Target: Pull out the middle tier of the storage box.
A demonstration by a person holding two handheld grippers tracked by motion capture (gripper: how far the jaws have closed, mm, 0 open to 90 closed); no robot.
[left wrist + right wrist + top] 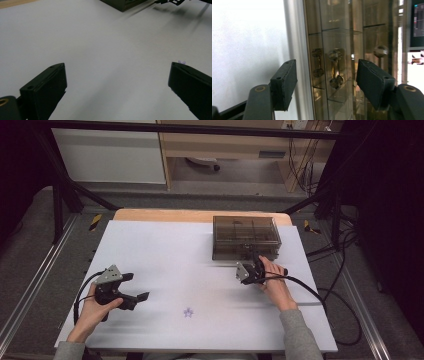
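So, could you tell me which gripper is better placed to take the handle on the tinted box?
The right gripper: open, facing a drawer handle of the tinted box. The left gripper, also open, is over bare table.

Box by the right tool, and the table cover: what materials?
Box: looks like smoke-tinted clear plastic, glossy; dividers and small metallic handles show through its wall, with reflections. Table cover: matte white sheet, maybe paper or laminate; no glare, wood edge behind it.
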